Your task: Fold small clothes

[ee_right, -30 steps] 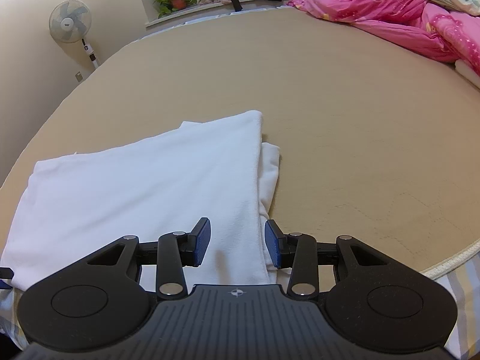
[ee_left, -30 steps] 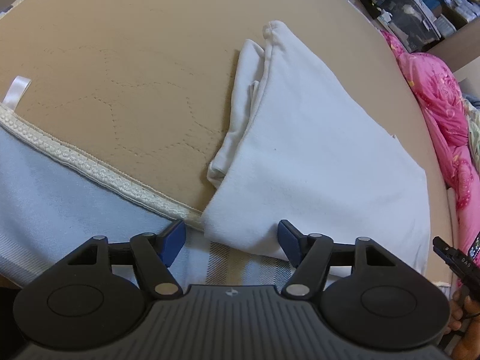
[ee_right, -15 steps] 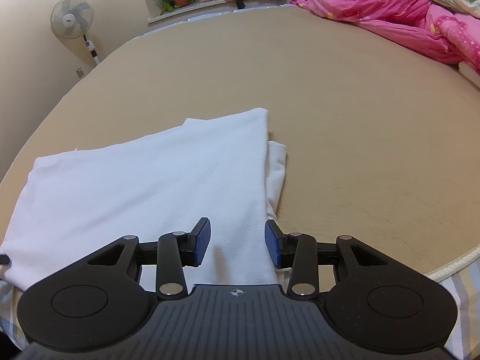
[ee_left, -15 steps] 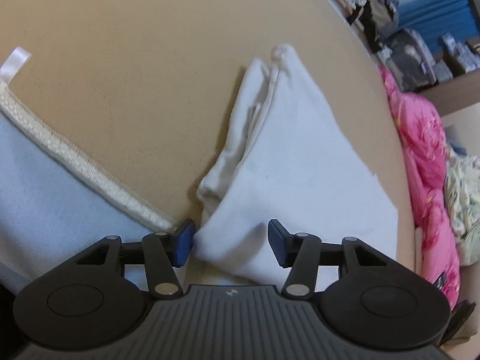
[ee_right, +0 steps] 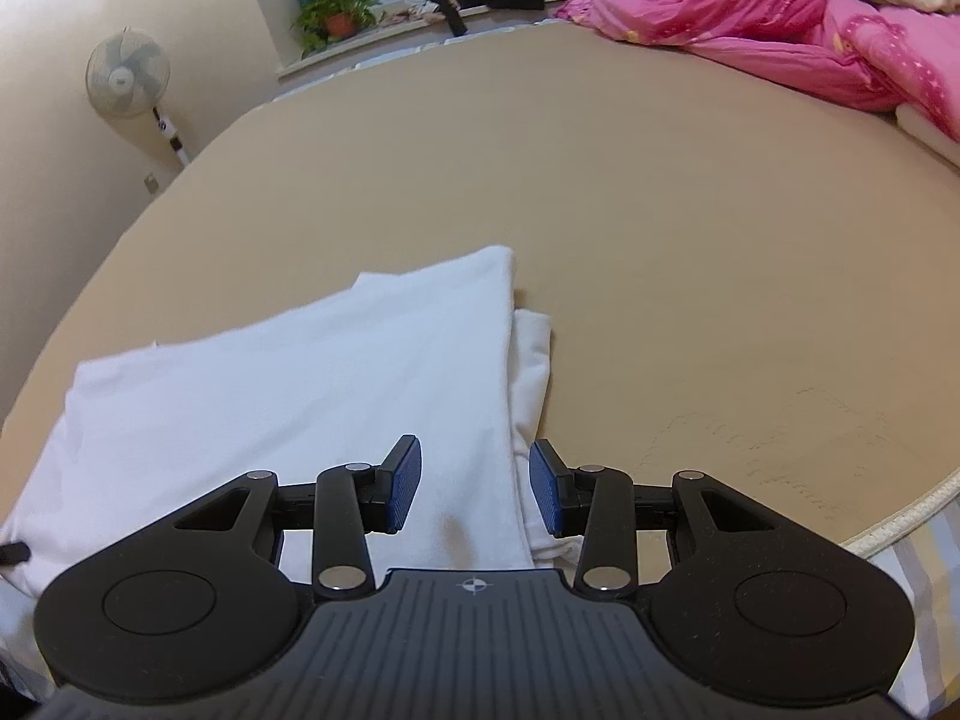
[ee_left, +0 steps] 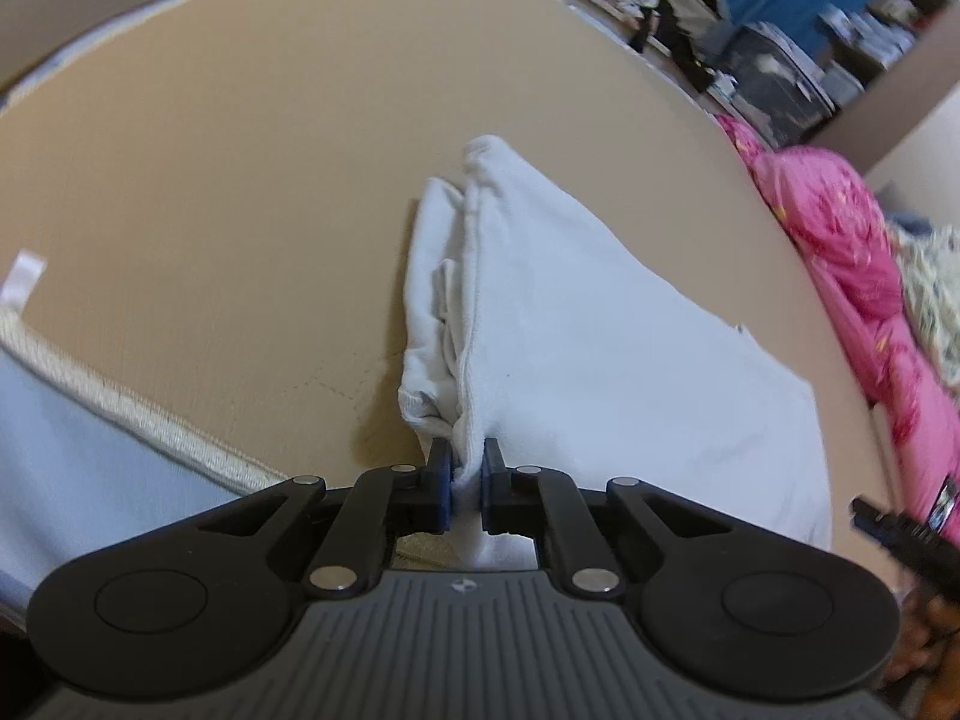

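The left gripper (ee_left: 461, 483) is pinched narrow on the near corner of the white garment (ee_left: 600, 372), cloth bunched between its blue pads; the right gripper (ee_right: 474, 489) stands wide, its fingers straddling the garment's near right edge without gripping it. The garment lies near the front edge of the tan mattress (ee_right: 660, 210), already folded at least once, with a narrower layer peeking out along one side; I judge that one more fold is in hand, the left corner taken and the right one not yet caught, so the fold over and the smoothing remain. The piped mattress edge (ee_left: 150, 426) runs just beside the left gripper, so there is little room toward the person; beyond the garment the mattress is bare and wide; farther off, the pink quilt (ee_right: 780, 18) lies well apart.
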The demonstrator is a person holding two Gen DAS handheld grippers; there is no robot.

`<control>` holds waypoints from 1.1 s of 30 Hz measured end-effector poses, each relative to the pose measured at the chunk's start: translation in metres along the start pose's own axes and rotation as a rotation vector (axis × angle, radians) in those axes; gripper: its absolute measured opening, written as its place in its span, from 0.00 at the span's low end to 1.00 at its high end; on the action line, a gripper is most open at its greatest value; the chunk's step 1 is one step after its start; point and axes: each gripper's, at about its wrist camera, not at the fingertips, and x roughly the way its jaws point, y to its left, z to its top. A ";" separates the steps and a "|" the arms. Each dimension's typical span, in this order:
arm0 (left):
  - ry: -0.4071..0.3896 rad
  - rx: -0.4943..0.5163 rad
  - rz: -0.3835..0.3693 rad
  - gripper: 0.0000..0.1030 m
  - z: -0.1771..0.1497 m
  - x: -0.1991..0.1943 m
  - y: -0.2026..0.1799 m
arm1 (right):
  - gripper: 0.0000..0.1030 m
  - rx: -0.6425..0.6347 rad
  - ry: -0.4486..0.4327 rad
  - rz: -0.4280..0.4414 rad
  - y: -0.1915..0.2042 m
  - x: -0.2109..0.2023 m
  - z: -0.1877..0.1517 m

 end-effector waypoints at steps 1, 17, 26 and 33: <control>-0.006 0.019 0.009 0.09 -0.002 -0.002 -0.004 | 0.41 0.010 0.000 0.006 -0.001 -0.002 0.001; -0.089 0.254 0.010 0.07 0.006 -0.009 -0.139 | 0.41 0.131 0.028 -0.035 -0.035 -0.013 0.017; 0.041 0.556 -0.368 0.08 -0.078 0.035 -0.340 | 0.41 0.226 -0.057 -0.073 -0.067 -0.022 0.026; 0.159 0.568 -0.411 0.34 -0.112 0.072 -0.341 | 0.42 0.303 -0.032 -0.018 -0.086 -0.010 0.026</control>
